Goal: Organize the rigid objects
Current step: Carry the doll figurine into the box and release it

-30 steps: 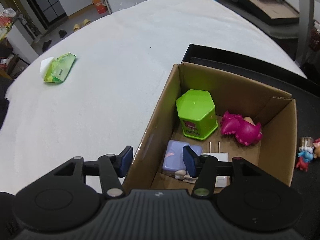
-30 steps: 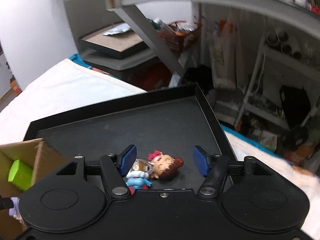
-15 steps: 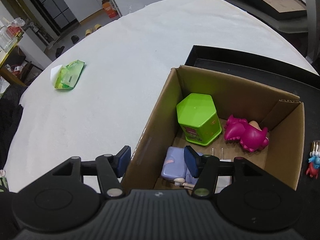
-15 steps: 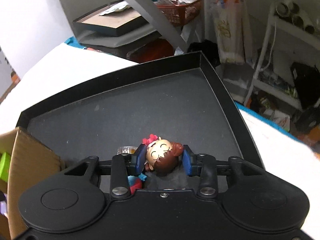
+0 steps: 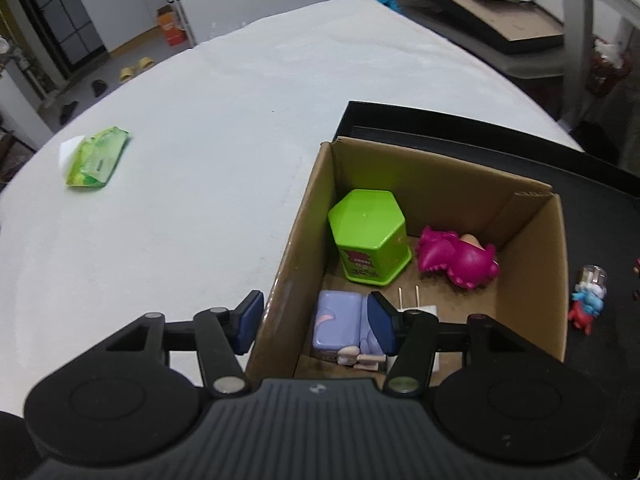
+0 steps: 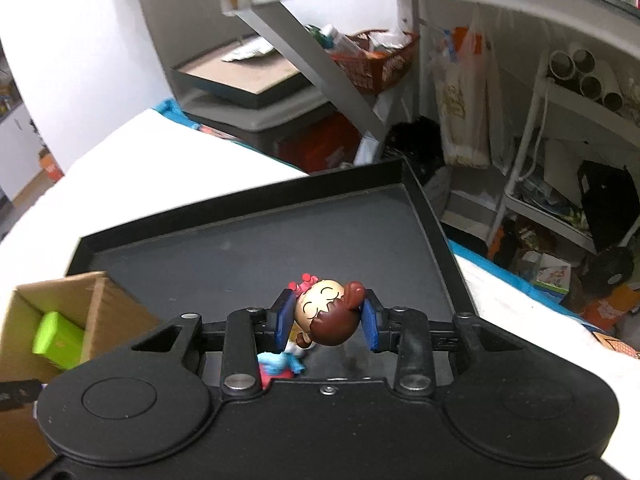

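Lifted up now, the doll (image 6: 328, 316) hangs above the black tray (image 6: 256, 256), squeezed tight between the right gripper (image 6: 326, 320) pads. Left gripper (image 5: 314, 320) stays wide apart over the cardboard box (image 5: 532, 264) at the tray's left edge.

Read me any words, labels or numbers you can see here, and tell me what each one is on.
None can be read.
green hexagonal tin: red and dark label print, too blurred.
green packet: label too small.
orange basket: white lettering, blurred.
pale plastic bag: faint print, unreadable.
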`<control>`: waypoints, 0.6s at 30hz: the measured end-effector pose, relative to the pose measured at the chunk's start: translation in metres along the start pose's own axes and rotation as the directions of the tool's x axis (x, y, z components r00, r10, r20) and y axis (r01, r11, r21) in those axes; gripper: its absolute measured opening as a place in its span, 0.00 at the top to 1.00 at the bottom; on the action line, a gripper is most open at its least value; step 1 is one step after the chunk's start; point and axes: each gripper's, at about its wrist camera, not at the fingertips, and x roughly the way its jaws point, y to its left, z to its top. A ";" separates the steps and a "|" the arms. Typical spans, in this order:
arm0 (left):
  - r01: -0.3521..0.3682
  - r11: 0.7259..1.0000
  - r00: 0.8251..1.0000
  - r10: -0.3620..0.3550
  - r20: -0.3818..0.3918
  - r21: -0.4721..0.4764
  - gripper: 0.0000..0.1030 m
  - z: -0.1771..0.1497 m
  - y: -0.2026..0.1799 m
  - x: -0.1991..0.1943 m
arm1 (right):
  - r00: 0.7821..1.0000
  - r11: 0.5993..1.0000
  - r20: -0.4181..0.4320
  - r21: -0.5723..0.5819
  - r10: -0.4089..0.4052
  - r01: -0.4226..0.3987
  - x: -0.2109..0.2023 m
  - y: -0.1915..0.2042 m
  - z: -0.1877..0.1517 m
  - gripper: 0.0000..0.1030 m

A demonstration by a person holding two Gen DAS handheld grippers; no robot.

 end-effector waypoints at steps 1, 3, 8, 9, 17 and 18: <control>0.015 1.000 1.000 -0.015 -0.002 -0.002 0.49 -0.001 0.003 -0.001 | 1.000 1.000 0.005 -0.009 0.005 -0.005 -0.004 0.003 0.000 0.67; 0.044 0.999 0.999 -0.044 -0.002 -0.003 0.49 -0.003 0.009 -0.003 | 1.000 0.999 0.013 -0.035 0.003 -0.003 -0.012 0.012 0.000 0.67; 0.119 0.993 0.993 -0.119 -0.010 -0.017 0.64 -0.009 0.028 -0.006 | 0.998 0.996 0.018 -0.072 0.053 -0.051 -0.031 0.031 0.001 0.67; 0.130 0.991 0.991 -0.130 -0.018 -0.023 0.69 -0.009 0.032 -0.005 | 0.998 0.995 0.021 -0.084 0.063 -0.062 -0.036 0.036 0.001 0.67; 0.220 0.973 0.973 -0.224 -0.057 -0.070 0.88 -0.021 0.062 0.004 | 0.995 0.976 0.034 -0.198 0.094 -0.086 -0.055 0.076 -0.001 0.67; 0.227 0.971 0.971 -0.232 -0.065 -0.067 0.88 -0.023 0.063 0.005 | 0.994 0.974 0.038 -0.209 0.100 -0.090 -0.058 0.082 -0.002 0.67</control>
